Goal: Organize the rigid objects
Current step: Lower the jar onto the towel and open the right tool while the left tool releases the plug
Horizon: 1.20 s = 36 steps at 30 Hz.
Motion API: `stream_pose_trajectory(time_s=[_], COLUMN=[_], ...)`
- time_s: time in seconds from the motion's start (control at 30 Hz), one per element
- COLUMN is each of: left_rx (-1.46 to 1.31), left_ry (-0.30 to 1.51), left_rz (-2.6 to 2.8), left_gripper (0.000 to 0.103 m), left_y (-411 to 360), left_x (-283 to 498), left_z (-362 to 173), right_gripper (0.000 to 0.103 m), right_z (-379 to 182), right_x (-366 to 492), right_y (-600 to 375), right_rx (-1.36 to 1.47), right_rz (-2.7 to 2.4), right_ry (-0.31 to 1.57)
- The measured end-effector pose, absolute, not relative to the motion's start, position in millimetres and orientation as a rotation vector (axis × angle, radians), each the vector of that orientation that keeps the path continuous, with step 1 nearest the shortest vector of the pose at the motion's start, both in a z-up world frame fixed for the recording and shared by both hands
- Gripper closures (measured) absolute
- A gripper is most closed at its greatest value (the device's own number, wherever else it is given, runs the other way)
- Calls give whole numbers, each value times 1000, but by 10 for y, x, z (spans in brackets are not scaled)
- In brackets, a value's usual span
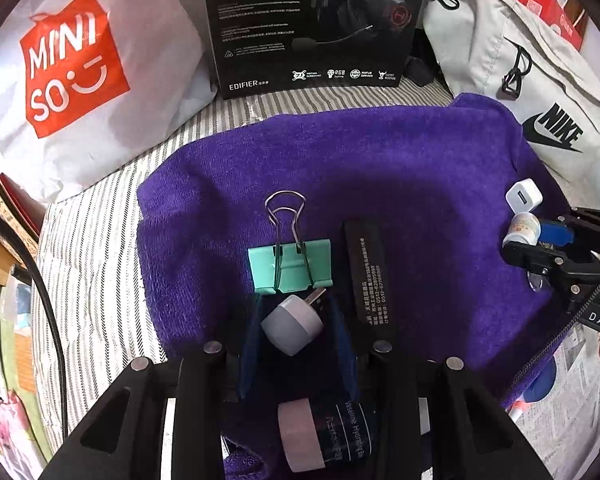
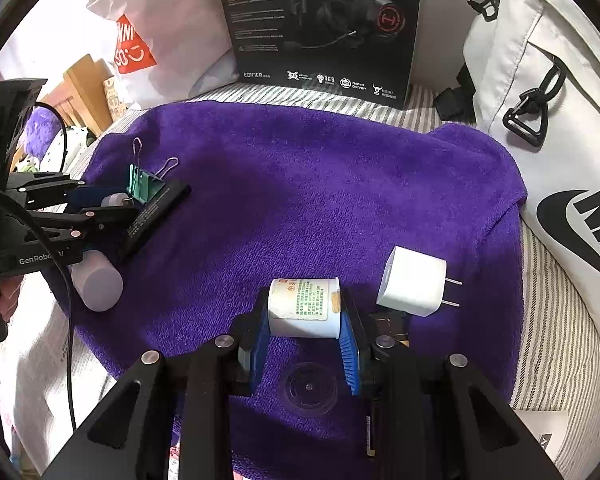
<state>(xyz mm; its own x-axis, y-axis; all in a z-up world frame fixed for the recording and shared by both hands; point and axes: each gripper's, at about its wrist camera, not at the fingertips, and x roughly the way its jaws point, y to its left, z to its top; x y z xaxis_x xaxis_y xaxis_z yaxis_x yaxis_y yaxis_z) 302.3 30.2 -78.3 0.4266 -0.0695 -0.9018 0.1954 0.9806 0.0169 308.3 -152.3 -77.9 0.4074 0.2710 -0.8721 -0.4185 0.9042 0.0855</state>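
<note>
A purple towel (image 1: pixel 380 168) carries the objects. My left gripper (image 1: pixel 294 314) is shut on a small grey USB light (image 1: pixel 290 326), just behind a teal binder clip (image 1: pixel 290 266) and beside a black oblong box (image 1: pixel 366 272). A dark lotion tube with a pale cap (image 1: pixel 300 434) lies under the gripper. My right gripper (image 2: pixel 304 320) is shut on a small white bottle (image 2: pixel 302 304) lying sideways between its blue pads. A white plug charger (image 2: pixel 414 282) lies just right of it. A clear round lid (image 2: pixel 310 388) rests on the towel under the right gripper.
A black headset box (image 1: pixel 316 24) stands at the back. A white shopping bag (image 1: pixel 84 68) lies at the left, a white sports bag (image 2: pixel 540 120) at the right. The striped sheet (image 1: pixel 100 240) surrounds the towel. A black cable (image 1: pixel 48 300) runs down the left side.
</note>
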Motion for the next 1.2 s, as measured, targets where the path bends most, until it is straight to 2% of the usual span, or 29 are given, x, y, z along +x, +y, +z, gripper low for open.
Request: stream_pose_trajectory(time_s=[0.2,0.37,0.6,0.7,1.0,1.1,1.2], left_rx=[124,120,95,90,92,95,92], left_ry=[1126,1139,1135,1106,1029,1014,991], left_rz=[-166,-154,-144,-111,-110,-127,-152], left_gripper=[69,60,55,42,42,42,42], left_y=[308,286,295,324,205,46,-93], left_x=[3012,3012,2933,2857,2389,2206,2038], left_z=[-781,-778,-706,-591,-225,-153,-79], right_gripper=[71,70,65,65,64,58,57], right_z=[-771,-768,-638,-542,-334,-286,-236], right_x=[3071,3054,2975,2911,2496,2320,2101], right_y=[-1542,-1559,-1652,-1685,-1941,-2068,-2243], right_rx=[-154,-152,-120,-110,-69,-50,-28], right_rz=[446,473,473,473,420,406,391], right_ry=[1069,1065,1054,1044,1037,1036,1029])
